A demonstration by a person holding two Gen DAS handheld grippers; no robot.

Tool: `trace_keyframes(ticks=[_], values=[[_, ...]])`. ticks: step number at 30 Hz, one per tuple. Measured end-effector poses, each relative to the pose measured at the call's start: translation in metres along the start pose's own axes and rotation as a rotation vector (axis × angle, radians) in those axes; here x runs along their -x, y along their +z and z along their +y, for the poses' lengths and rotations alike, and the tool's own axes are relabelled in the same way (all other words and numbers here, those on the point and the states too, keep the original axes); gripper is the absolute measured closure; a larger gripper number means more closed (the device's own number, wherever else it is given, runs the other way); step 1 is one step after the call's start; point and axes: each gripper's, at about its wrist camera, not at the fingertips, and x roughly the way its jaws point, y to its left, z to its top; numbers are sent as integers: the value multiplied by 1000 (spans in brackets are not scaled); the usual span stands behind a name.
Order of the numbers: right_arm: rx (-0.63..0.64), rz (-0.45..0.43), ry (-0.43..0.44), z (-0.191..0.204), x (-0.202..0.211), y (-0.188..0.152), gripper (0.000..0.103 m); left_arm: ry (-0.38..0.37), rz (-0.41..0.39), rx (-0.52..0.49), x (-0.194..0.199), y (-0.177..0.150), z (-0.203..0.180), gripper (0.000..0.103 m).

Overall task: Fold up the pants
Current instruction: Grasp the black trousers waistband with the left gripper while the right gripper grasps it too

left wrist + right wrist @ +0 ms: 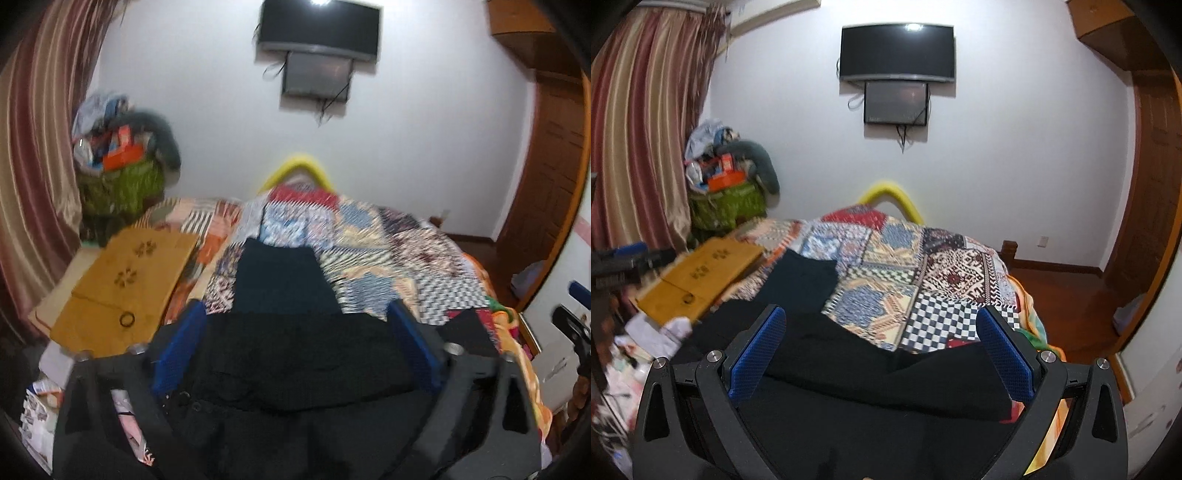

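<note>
Black pants [295, 354] lie across a patchwork quilt [388, 251] on a bed, with a darker folded piece [280, 280] beyond them. My left gripper [295, 314] is open, its blue fingers [184, 343] wide apart over the black cloth. In the right wrist view the pants [886, 376] lie just under my right gripper [882, 325], which is also open with blue fingers [1004, 354] spread. The dark folded piece [801, 284] lies to the left on the quilt [923, 273]. Neither gripper holds cloth.
A yellow-brown folding board [125, 280] lies on the bed's left side, also in the right wrist view [701, 280]. A heap of bags and boxes [727, 184] stands by the striped curtain [635, 129]. A TV [897, 51] hangs on the wall. Wooden floor [1071, 291] lies right.
</note>
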Motion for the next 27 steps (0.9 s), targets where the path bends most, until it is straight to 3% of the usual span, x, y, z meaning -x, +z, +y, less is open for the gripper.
trace_keyframes(ticks=[6, 10, 16, 21, 24, 27], values=[[49, 96, 25, -19, -62, -10, 1, 143, 108, -39, -86, 5, 43, 18], [109, 174, 54, -24, -106, -17, 2, 167, 214, -36, -145, 2, 73, 20], [212, 319, 134, -22, -170, -25, 3, 189, 381, -18, -224, -28, 110, 36], [235, 458, 241, -17, -219, -32, 13, 178, 479, -5, -272, -52, 125, 39], [250, 521, 300, -13, -238, -40, 17, 149, 518, 7, -288, -62, 127, 45], [266, 569, 336, -8, -253, -46, 29, 136, 522, 7, -297, -66, 124, 49]])
